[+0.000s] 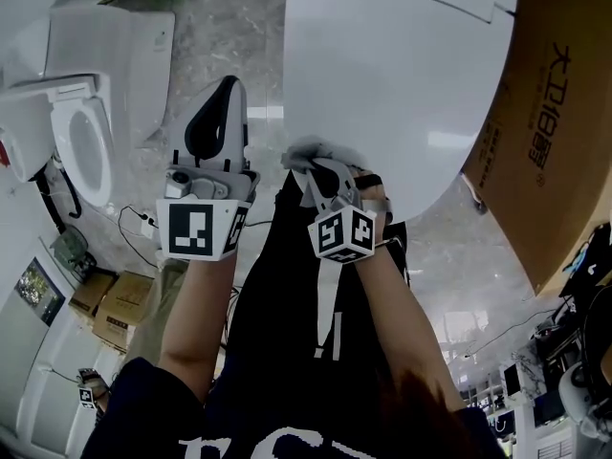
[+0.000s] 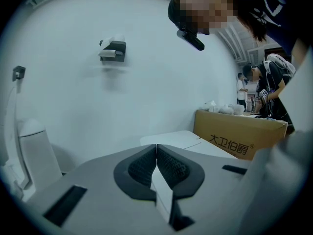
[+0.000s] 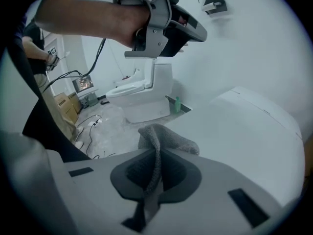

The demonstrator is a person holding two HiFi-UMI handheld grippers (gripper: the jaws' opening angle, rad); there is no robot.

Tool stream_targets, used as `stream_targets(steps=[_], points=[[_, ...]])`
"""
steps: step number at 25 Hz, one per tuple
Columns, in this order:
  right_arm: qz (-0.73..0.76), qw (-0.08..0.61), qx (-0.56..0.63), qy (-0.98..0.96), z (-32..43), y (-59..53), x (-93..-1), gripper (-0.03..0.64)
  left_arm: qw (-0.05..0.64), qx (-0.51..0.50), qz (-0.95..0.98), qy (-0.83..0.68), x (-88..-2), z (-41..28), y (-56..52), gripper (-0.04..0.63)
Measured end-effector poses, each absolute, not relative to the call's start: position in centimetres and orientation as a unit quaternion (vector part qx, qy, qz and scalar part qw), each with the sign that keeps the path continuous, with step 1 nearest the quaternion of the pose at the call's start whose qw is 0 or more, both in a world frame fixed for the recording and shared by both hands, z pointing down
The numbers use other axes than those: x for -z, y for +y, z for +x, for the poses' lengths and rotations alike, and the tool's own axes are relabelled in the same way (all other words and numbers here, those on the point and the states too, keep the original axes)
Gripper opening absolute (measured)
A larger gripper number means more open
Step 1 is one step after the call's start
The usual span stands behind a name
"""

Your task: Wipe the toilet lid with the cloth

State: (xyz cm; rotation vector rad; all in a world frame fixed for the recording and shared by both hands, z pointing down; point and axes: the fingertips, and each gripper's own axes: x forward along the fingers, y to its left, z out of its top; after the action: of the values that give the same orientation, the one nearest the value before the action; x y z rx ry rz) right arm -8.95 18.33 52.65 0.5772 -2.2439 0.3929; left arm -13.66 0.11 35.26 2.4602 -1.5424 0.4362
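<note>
Now right claw (image 3: 155, 159) pinching cloth (image 3: 169, 137) at toilet lid (image 3: 244, 131) edge; left claw (image 2: 156, 152) pressed together, empty

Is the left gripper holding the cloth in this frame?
No, the left gripper has its jaws closed together with nothing between them, while the cloth is pinched in the right gripper.

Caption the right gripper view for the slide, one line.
Right tool shut on a grey cloth at the edge of the white toilet lid, left tool shut above, a second toilet behind.
</note>
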Motion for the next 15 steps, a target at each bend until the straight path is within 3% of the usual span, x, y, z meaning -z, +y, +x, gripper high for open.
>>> stream_targets(steps=[15], points=[[0.422, 0.434, -0.180, -0.776, 13.5, 18.9, -52.9, 0.025, 0.120, -0.148, 0.852, -0.487, -36.2, -10.2, 2.6, 0.021]])
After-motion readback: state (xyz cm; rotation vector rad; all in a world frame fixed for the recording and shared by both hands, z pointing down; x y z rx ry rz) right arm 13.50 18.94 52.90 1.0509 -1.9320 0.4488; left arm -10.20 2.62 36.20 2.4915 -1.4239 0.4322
